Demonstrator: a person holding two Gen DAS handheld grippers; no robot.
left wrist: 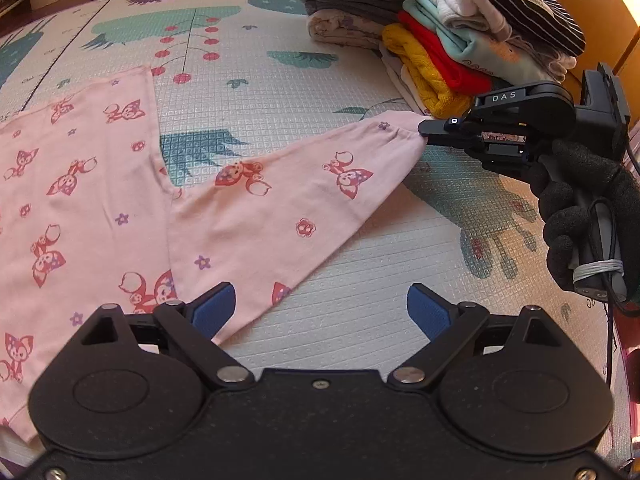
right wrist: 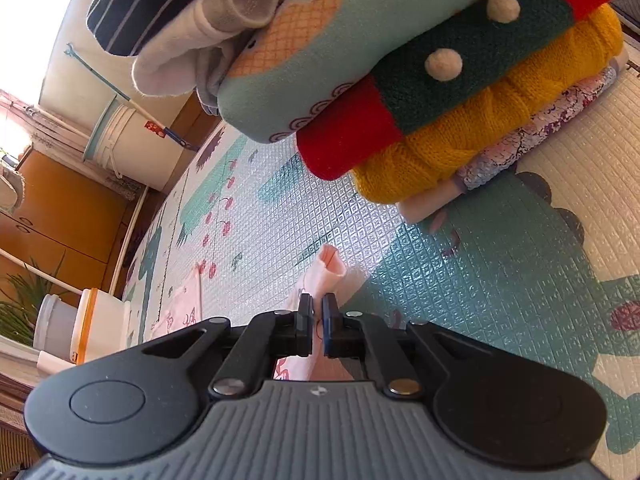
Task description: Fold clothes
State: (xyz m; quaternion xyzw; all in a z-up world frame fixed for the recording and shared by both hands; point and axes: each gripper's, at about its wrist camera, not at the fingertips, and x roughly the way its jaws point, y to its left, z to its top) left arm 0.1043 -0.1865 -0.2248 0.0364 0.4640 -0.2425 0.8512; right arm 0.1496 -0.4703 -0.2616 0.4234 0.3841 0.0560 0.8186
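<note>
**Pink garment: sleeve fold in progress**

Pink garment, printed with red foxes and small flowers, is spread flat on the play mat and fills the left half of the left wrist view. One long sleeve is stretched out toward the right of the frame, and its cuff is pinched between the pressed-together jaws of the right gripper, which is held by a gloved hand at the right edge. In the right wrist view the cuff is seen protruding past the closed fingertips of the right gripper.

The left gripper is held at the bottom centre with its jaws spread wide and nothing between the blue pads; it hovers above the lower edge of the sleeve.

Progress is judged to be early for this garment: the body is laid out, but no fold is yet visible. The sleeves remain to be brought in and the body folded. A stack of folded clothes at the upper right suggests that other items are already finished.

The mat is embossed in small squares and printed with teal shapes and red berries. Orange-brown cabinets, a white bucket and a potted plant are visible at the left of the right wrist view.
</note>
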